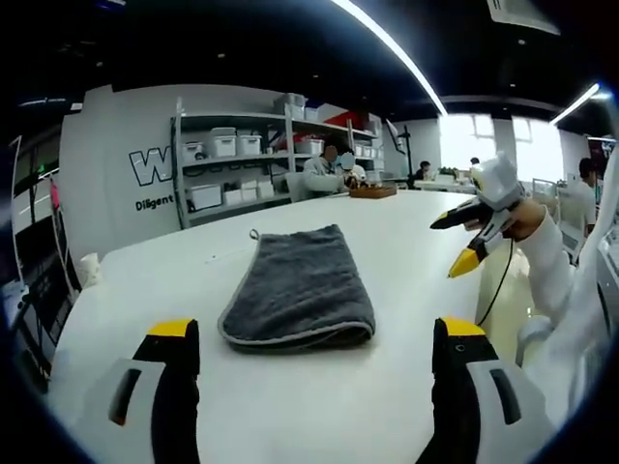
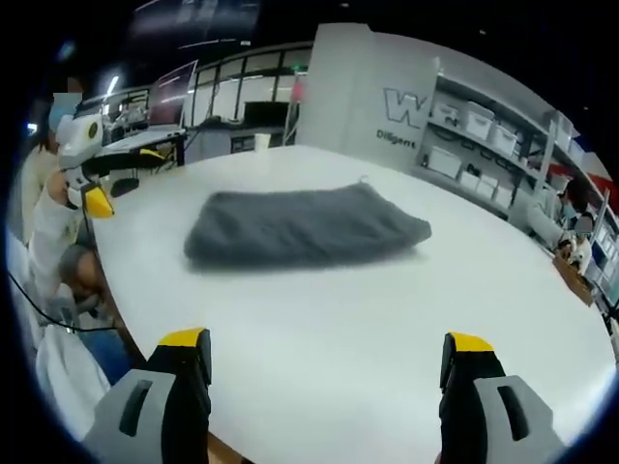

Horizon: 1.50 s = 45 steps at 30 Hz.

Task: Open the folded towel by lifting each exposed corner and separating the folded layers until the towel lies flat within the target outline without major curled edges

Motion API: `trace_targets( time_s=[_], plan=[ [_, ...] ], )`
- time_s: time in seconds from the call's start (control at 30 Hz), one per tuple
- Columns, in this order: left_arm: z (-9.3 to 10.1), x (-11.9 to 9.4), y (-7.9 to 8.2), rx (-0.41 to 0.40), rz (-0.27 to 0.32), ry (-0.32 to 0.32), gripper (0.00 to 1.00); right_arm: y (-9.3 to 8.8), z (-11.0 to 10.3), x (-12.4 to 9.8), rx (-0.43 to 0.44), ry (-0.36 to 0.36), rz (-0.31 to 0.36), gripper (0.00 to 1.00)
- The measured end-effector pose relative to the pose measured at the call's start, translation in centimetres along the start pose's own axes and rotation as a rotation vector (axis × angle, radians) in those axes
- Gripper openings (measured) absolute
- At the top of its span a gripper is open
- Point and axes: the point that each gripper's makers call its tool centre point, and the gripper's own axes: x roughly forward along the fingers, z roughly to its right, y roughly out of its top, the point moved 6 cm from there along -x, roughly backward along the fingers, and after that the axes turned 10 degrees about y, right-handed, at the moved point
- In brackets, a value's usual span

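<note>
One big white desk (image 1: pixel 387 290) takes up most of the left gripper view, and the same goes for the right gripper view, where it runs from the lower edge up to the middle. Behind it, upper left of the left gripper view, there's a grey wall with lettering (image 1: pixel 150 169) and next to that a shelf rack (image 1: pixel 242 159) stacked with white bins. The same rack sits at the upper right of the right gripper view.

The towel (image 1: pixel 298 288) is dark grey, still folded into a thick oblong, lying on the desk around the middle of the left gripper view. In the right gripper view it's above center, long side across the frame, a bit blurry. A small loop sticks out at its far edge.

Left gripper (image 1: pixel 314 338) rises from the bottom of its view, yellow-tipped jaws spread wide, holding nothing, well short of the towel. Right gripper (image 2: pixel 329 348) is the same deal: jaws spread, nothing between them, hanging over bare desk near the towel.
</note>
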Motion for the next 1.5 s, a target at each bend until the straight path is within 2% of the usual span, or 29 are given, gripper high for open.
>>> trace_targets(
  time_s=[0.17,0.3,0.53,0.67,1.03,1.13,1.23,1.33,1.5],
  plan=[
    [-0.4,-0.4,-0.3,-0.008,0.001,0.001,1.0,0.9,-2.0,1.8,-0.009,0.057,0.005,0.99],
    [-0.8,-0.7,-0.4,-0.013,-0.006,-0.014,1.0,2.0,-4.0,3.6,0.009,0.093,0.039,0.99],
    [-1.4,-0.9,-0.8,-0.013,-0.022,-0.003,1.0,3.4,-7.0,6.2,0.006,0.12,0.071,0.99],
    [-1.7,-0.9,-0.9,-0.019,-0.023,-0.01,1.0,4.1,-8.4,7.6,0.057,0.139,0.129,0.99],
    [-2.6,-1.2,-1.1,-0.036,-0.021,-0.001,1.0,4.2,-10.0,10.4,0.059,0.004,0.153,0.96],
    [-2.7,-1.3,-1.2,-0.036,-0.027,-0.002,1.0,4.4,-10.7,10.9,0.056,-0.007,0.177,0.92],
    [-2.7,-1.3,-1.3,-0.038,-0.031,-0.011,1.0,4.9,-11.1,11.0,0.103,0.001,0.267,0.88],
    [-2.7,-1.4,-1.2,-0.04,-0.028,-0.012,1.0,4.9,-11.1,11.0,0.108,-0.026,0.312,0.82],
    [-2.7,-1.4,-1.4,-0.043,-0.033,-0.02,1.0,4.4,-11.1,11.5,0.058,-0.084,0.288,0.71]
  ],
)
